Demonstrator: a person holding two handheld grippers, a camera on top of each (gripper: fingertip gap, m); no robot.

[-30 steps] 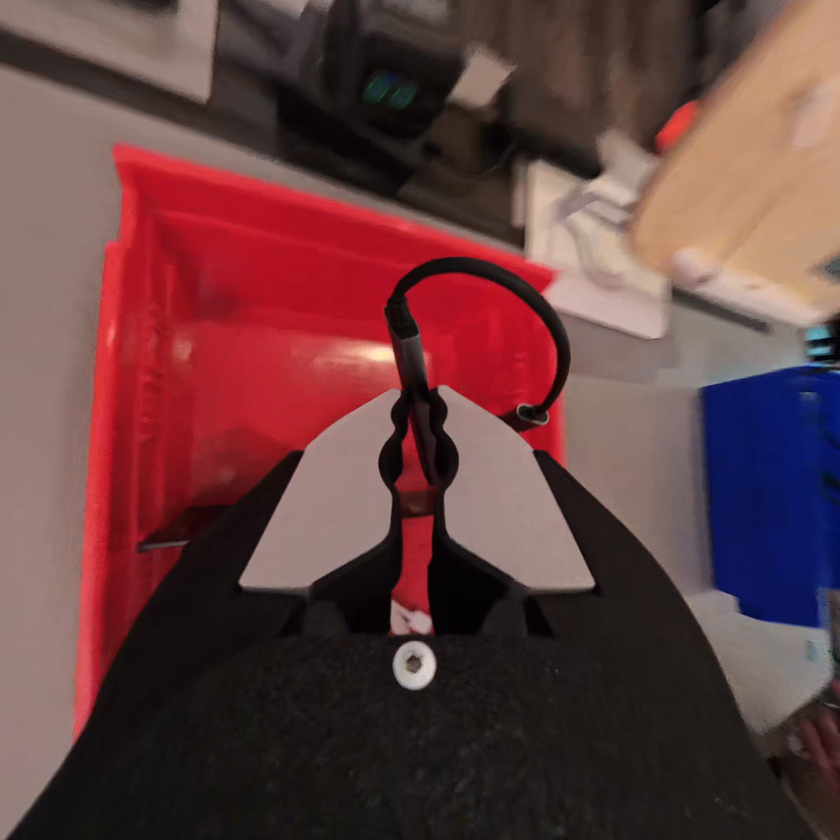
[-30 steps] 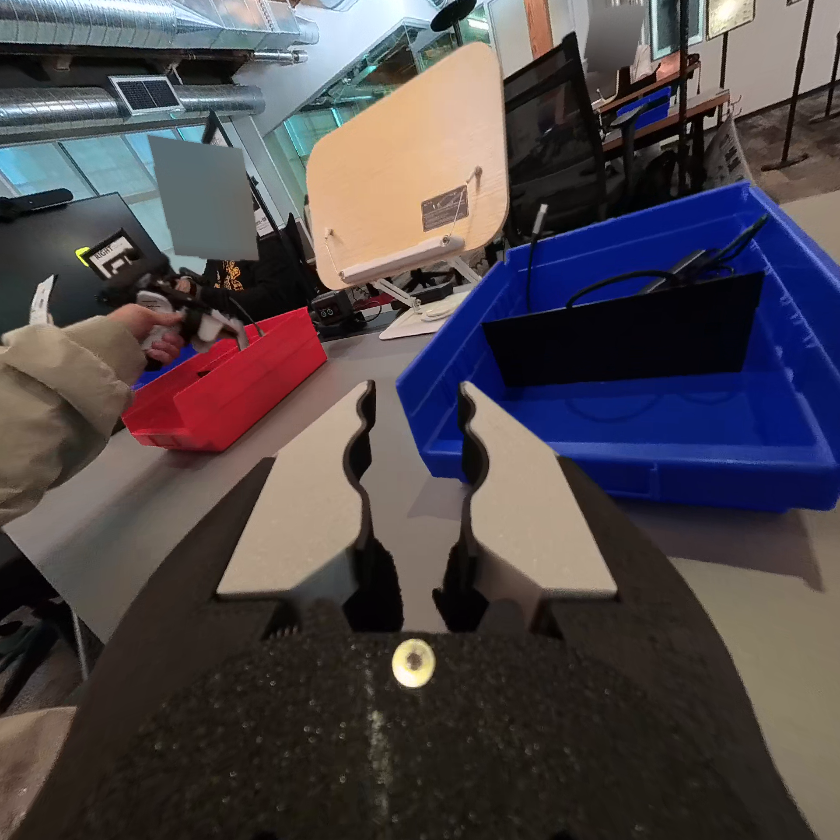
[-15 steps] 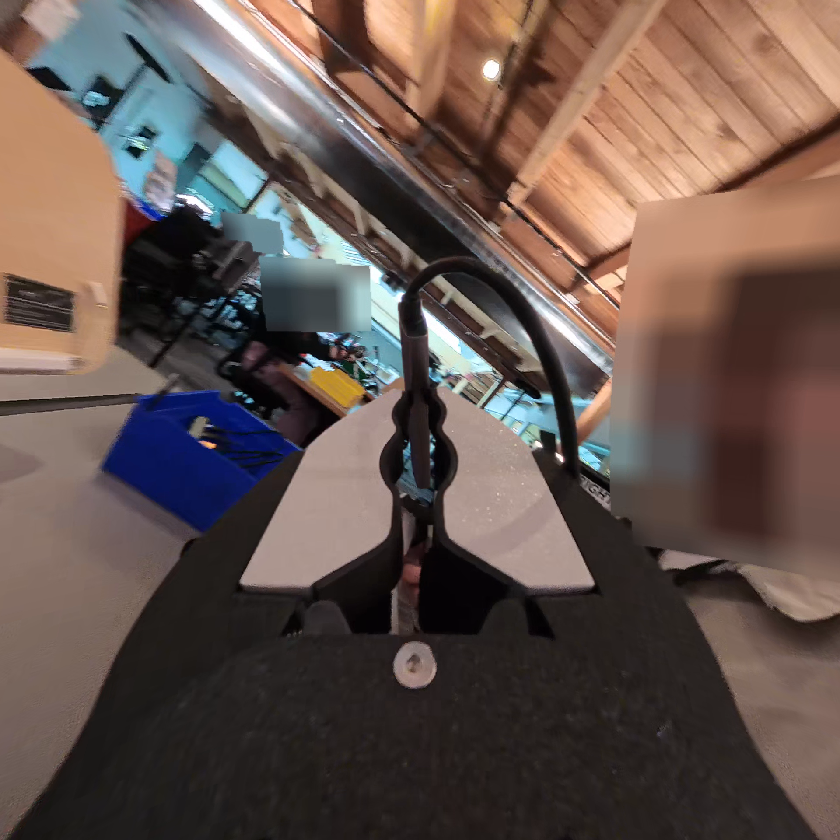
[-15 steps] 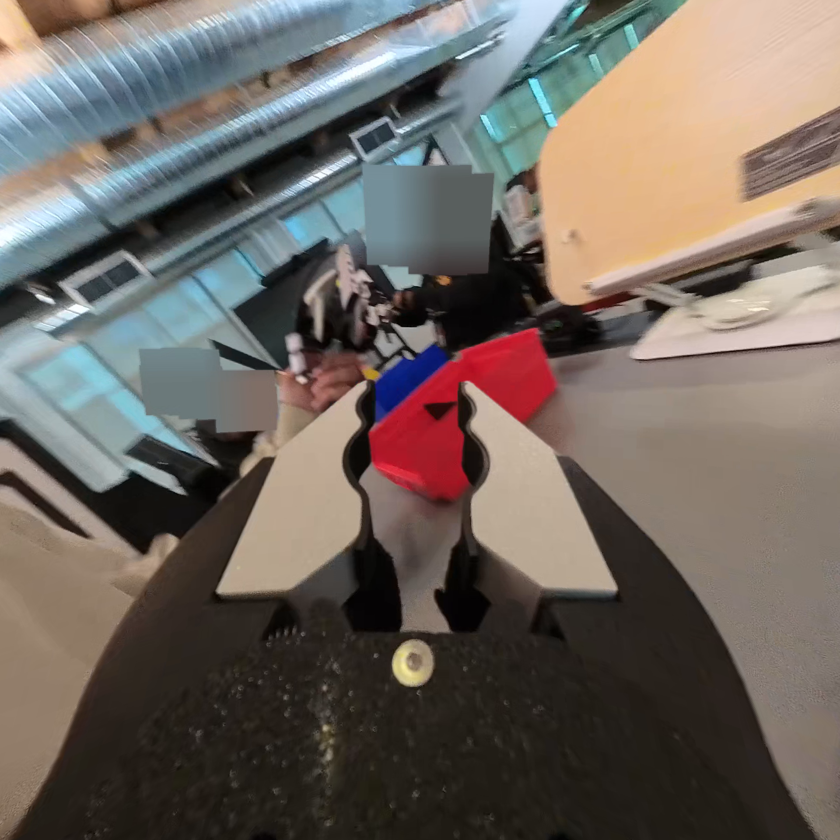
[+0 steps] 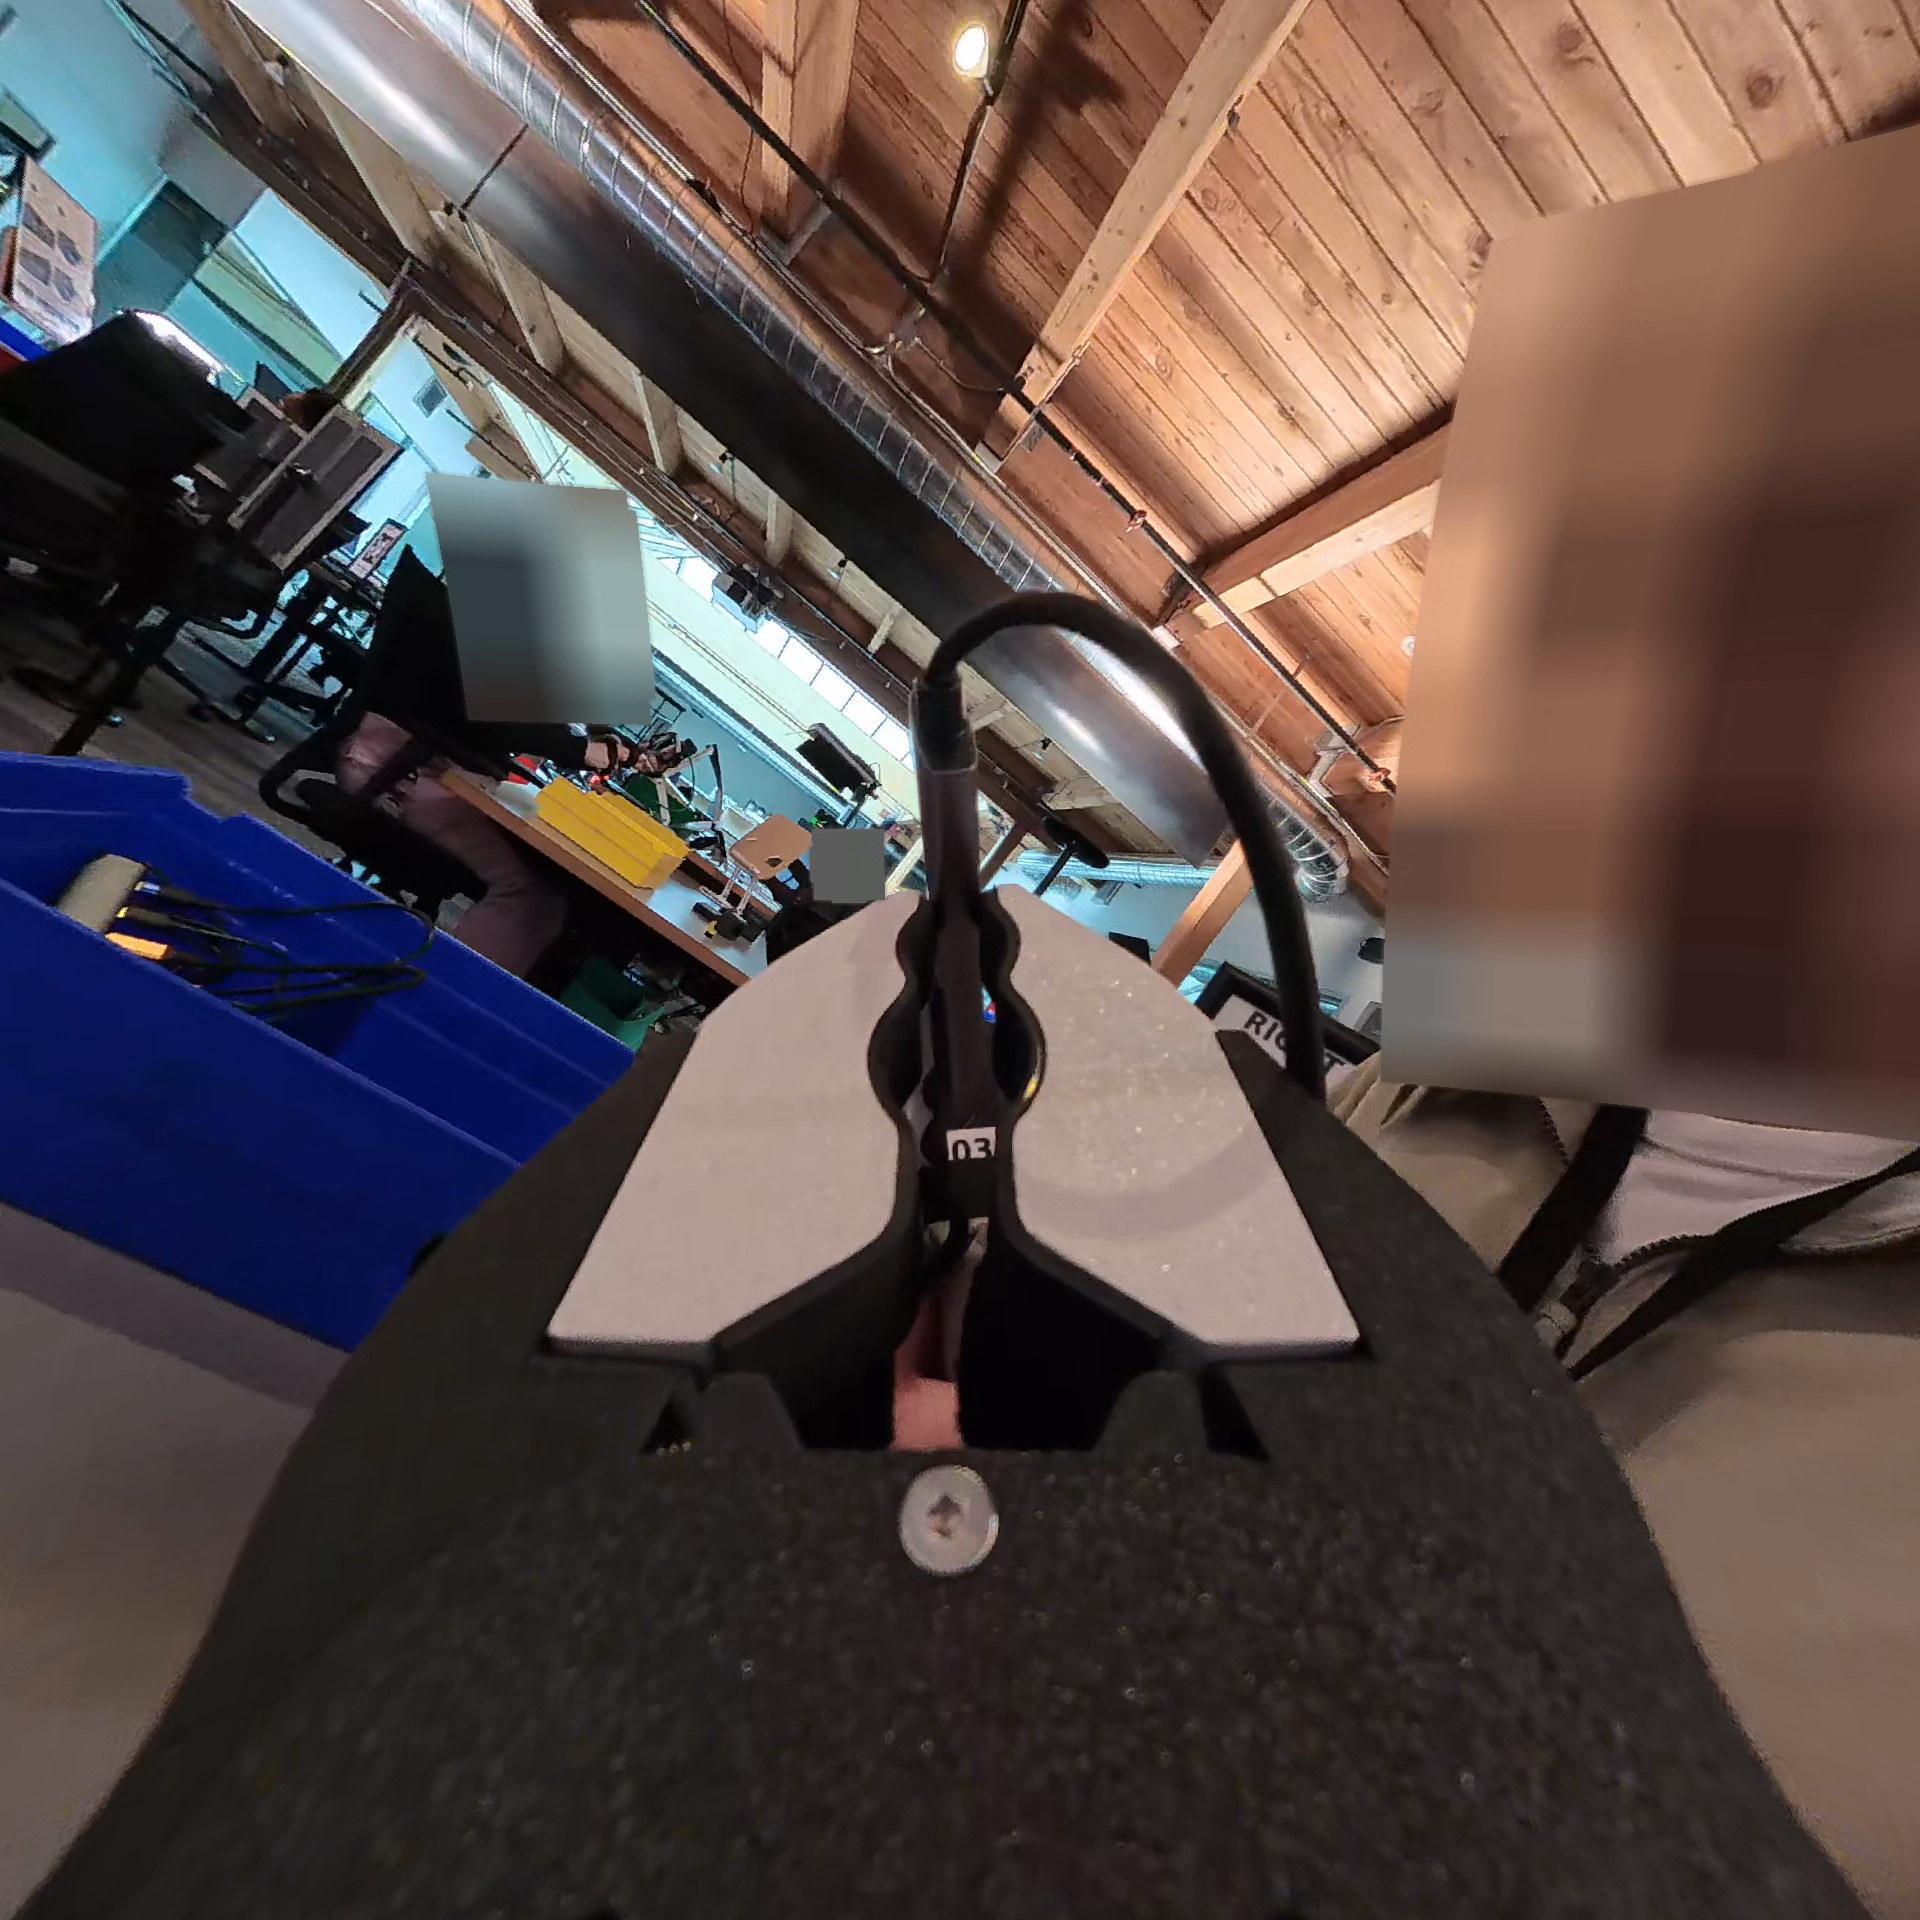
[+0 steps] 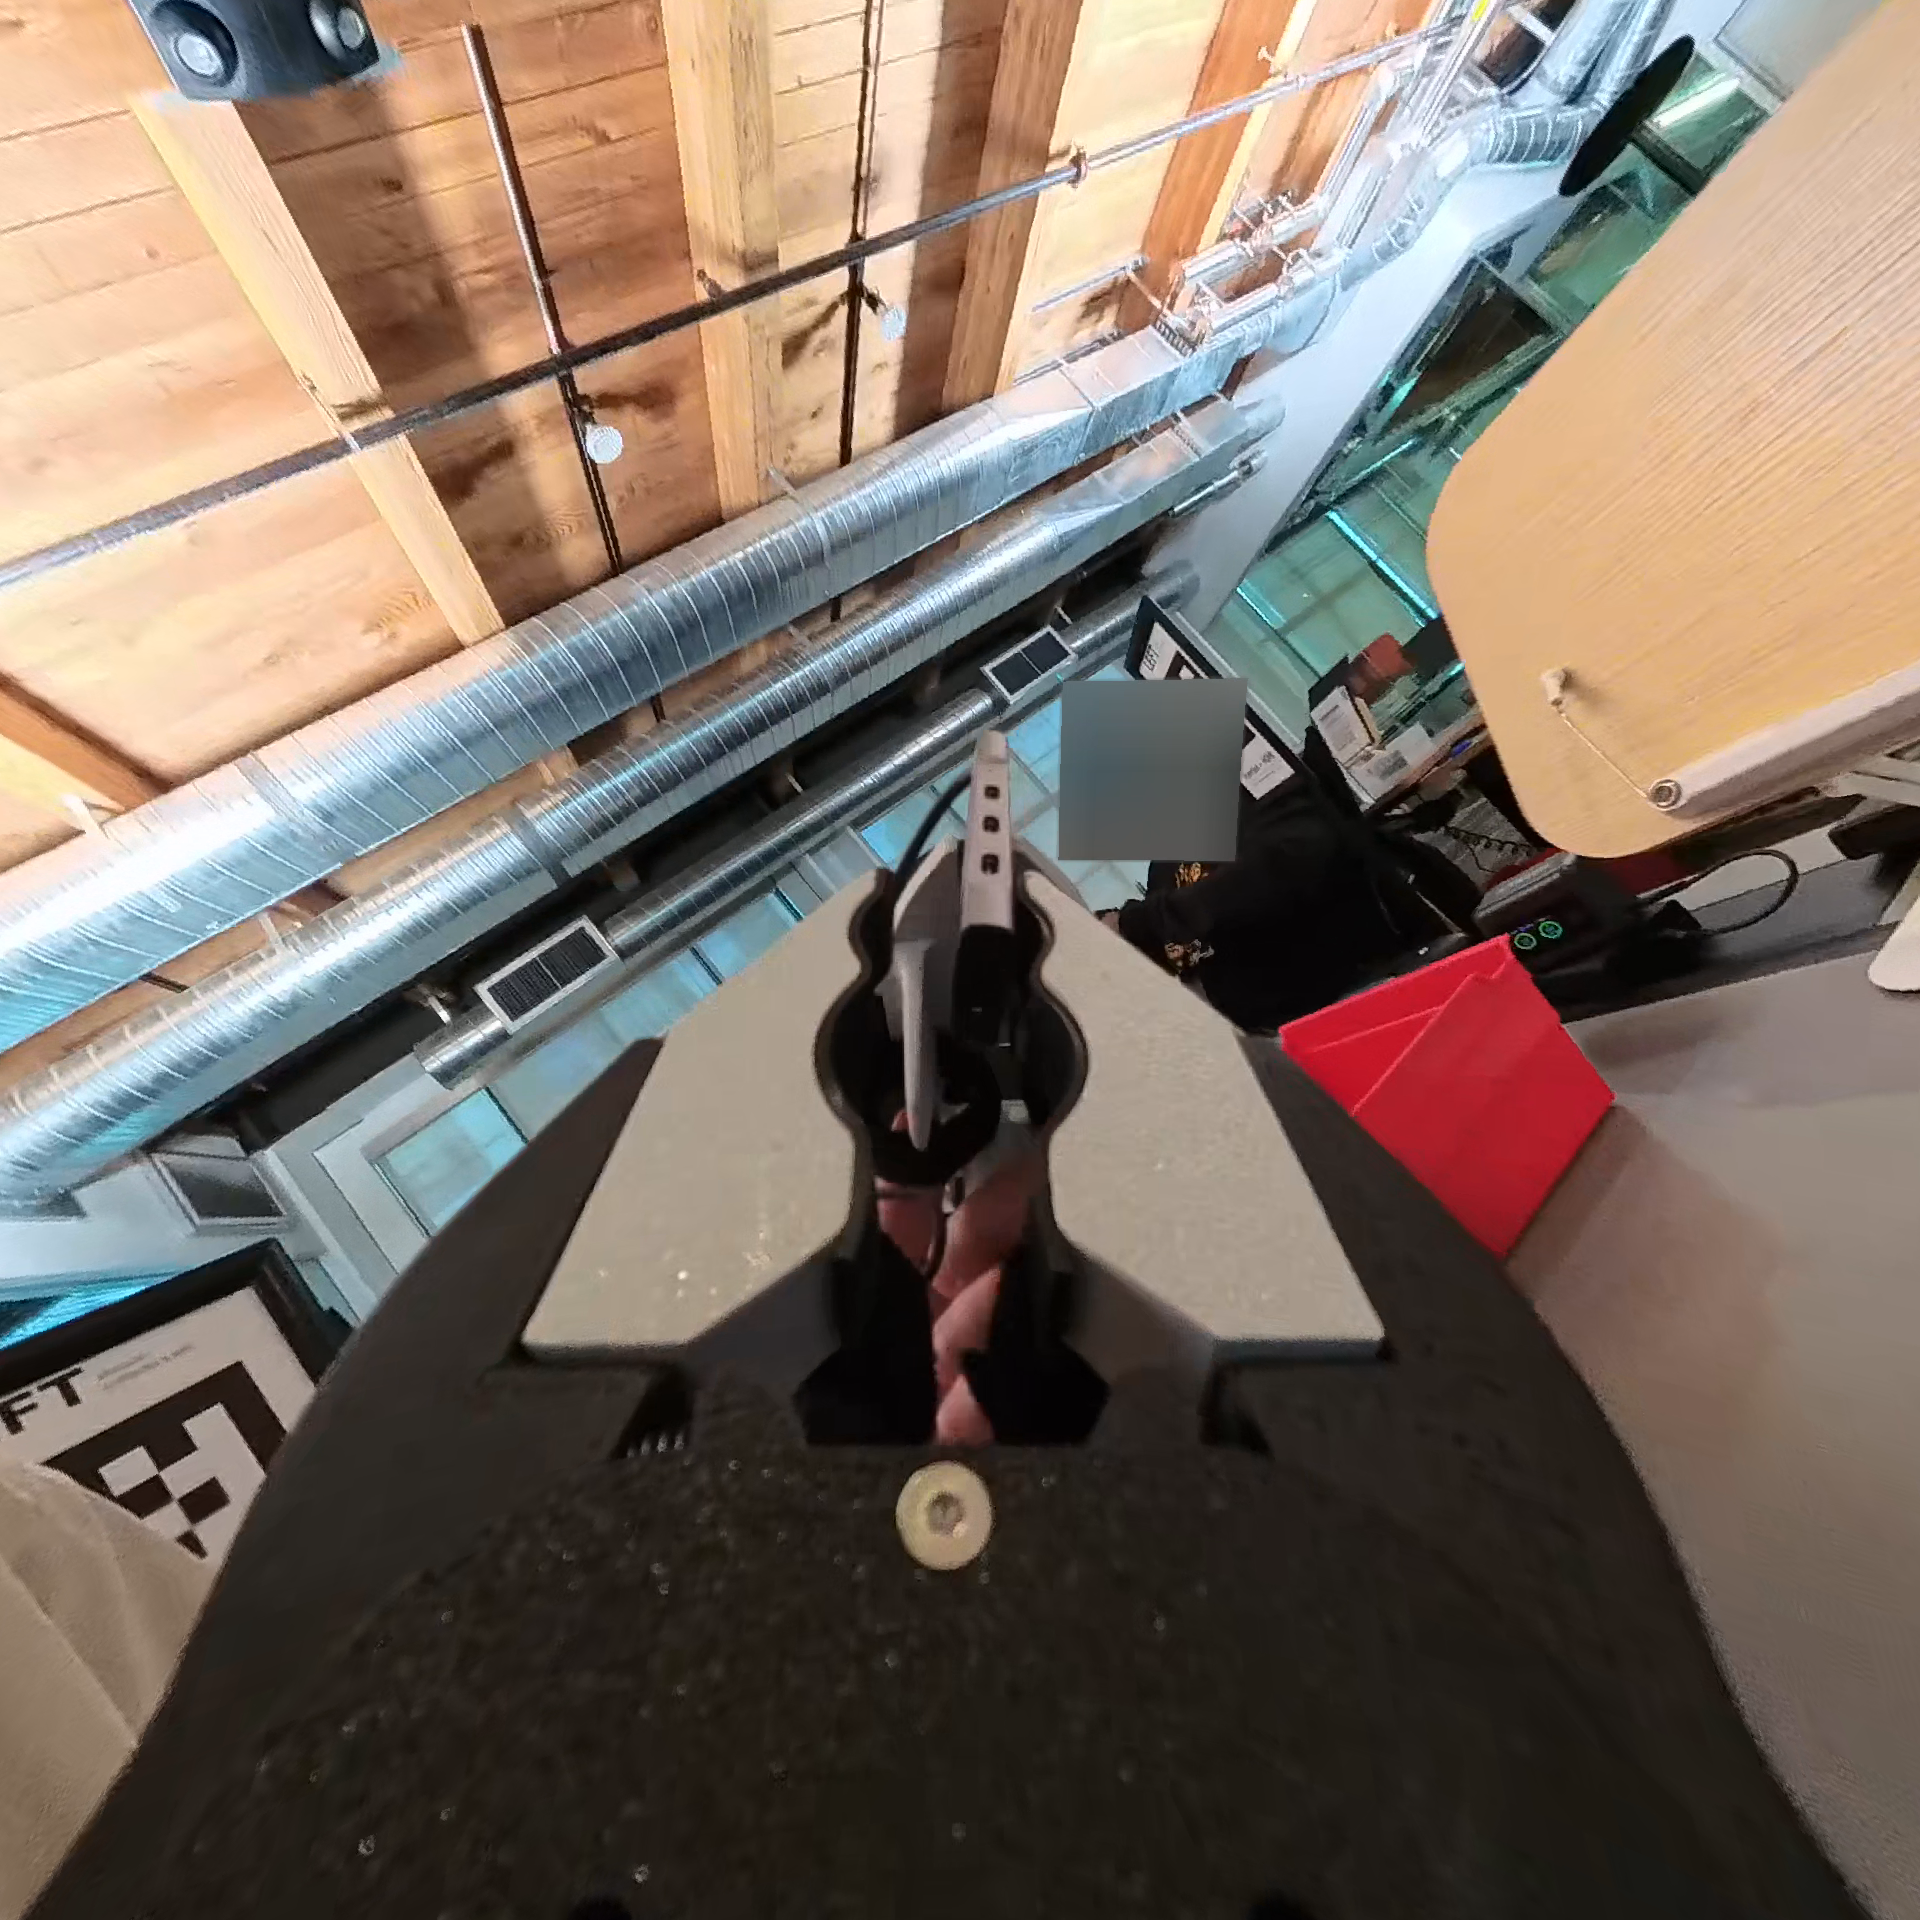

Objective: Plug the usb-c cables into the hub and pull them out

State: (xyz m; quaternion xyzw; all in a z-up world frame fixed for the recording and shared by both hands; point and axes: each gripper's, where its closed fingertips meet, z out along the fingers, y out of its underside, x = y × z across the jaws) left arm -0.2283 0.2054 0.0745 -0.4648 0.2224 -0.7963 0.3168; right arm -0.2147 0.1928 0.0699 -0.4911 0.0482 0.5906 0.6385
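My left gripper [image 5: 956, 914] is shut on a slim USB-C hub [image 5: 948, 821], seen edge-on and pointing up toward the ceiling. The hub's black cable [image 5: 1247, 790] leaves its far end, arcs right and drops behind my right finger. My right gripper [image 6: 956, 883] is open and empty, also tilted upward. Through its gap the same silver hub [image 6: 987, 831] shows with three ports facing me, held by the other gripper's grey fingertips [image 6: 920, 914]. I cannot tell how far beyond my fingers it is.
A blue bin [image 5: 208, 1122] holding more cables [image 5: 260, 945] stands left of the left gripper. A red bin [image 6: 1455, 1101] sits on the grey table [image 6: 1714, 1403] to the right, under a tilted wooden board [image 6: 1714, 468]. A person's beige sleeve [image 6: 62, 1621] is at lower left. The grippers are tip to tip, or close to it.
The left gripper lifted the hub from over the red bin and tilted up. The right gripper swung left and up from the blue bin; the hub now shows between its fingers.
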